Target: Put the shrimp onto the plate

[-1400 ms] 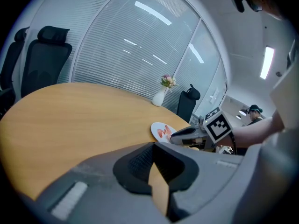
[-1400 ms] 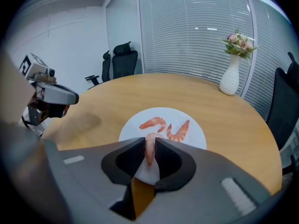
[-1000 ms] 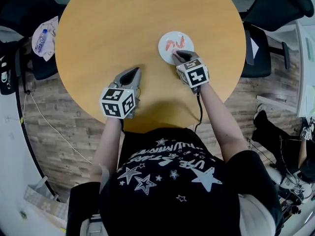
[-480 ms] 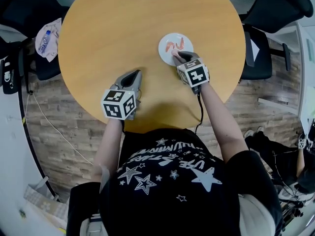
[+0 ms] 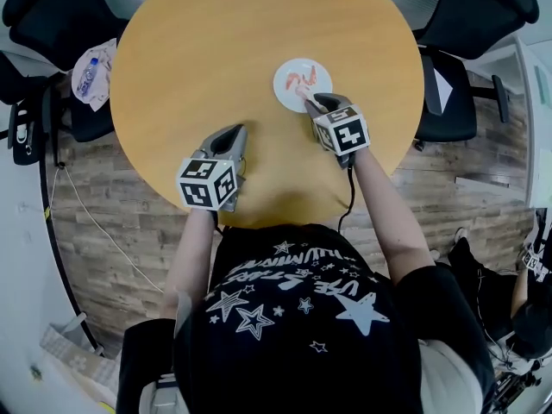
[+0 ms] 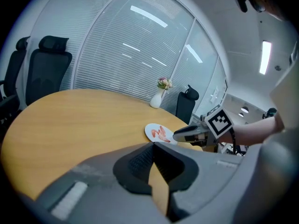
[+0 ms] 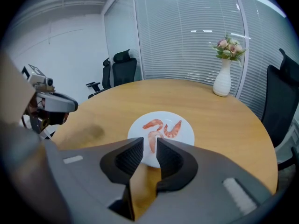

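Note:
Three pink shrimp lie on a small white plate on the round wooden table. The nearest shrimp's tail reaches the tips of my right gripper, which is open by a narrow gap at the plate's near rim. In the head view the right gripper touches the near edge of the plate. My left gripper is shut and empty, low over the table left of the plate. In the left gripper view its jaws meet, with the plate beyond.
A white vase with flowers stands at the table's far side. Black office chairs surround the table, one at the left. A water bottle on a bag sits off the left edge.
Both grippers stay where they were relative to the plate; only the head view has shifted slightly.

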A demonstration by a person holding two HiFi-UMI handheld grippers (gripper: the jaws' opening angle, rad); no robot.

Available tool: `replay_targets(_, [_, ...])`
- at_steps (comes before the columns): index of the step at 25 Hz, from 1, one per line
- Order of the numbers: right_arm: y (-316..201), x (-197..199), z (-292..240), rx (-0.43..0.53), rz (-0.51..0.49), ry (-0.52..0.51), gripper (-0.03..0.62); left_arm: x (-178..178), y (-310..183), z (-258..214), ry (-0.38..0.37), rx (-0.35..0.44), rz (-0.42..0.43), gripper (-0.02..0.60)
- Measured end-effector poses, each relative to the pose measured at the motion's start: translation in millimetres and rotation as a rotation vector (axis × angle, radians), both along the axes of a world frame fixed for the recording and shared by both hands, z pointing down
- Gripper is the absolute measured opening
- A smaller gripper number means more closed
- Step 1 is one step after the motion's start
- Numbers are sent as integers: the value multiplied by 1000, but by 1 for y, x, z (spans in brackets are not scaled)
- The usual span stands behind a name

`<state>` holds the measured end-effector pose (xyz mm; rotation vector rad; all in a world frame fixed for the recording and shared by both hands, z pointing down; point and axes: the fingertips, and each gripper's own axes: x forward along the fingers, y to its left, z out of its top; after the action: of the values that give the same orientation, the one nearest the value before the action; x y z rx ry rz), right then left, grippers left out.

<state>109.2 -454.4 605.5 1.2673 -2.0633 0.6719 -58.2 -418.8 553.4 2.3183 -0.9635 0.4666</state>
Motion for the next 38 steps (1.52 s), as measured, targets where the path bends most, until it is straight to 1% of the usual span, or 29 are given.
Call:
replay_targets(8, [37, 12, -25, 53, 23, -48, 87, 10, 31, -21, -3, 44, -16, 2])
replay_targets(18, [92, 24, -66, 133, 47, -98, 78, 24, 88, -44, 4, 94, -18, 2])
replay_targets(24, [126, 37, -88, 175, 40, -119, 77, 43, 118, -56, 6, 117, -9, 2])
replay_targets(32, [182, 35, -111, 226, 25, -122, 71, 46, 166, -74, 20, 161, -10, 2])
replay_targets(38, [220, 37, -121, 250, -1, -133, 52, 52, 204, -82, 23, 182, -39, 2])
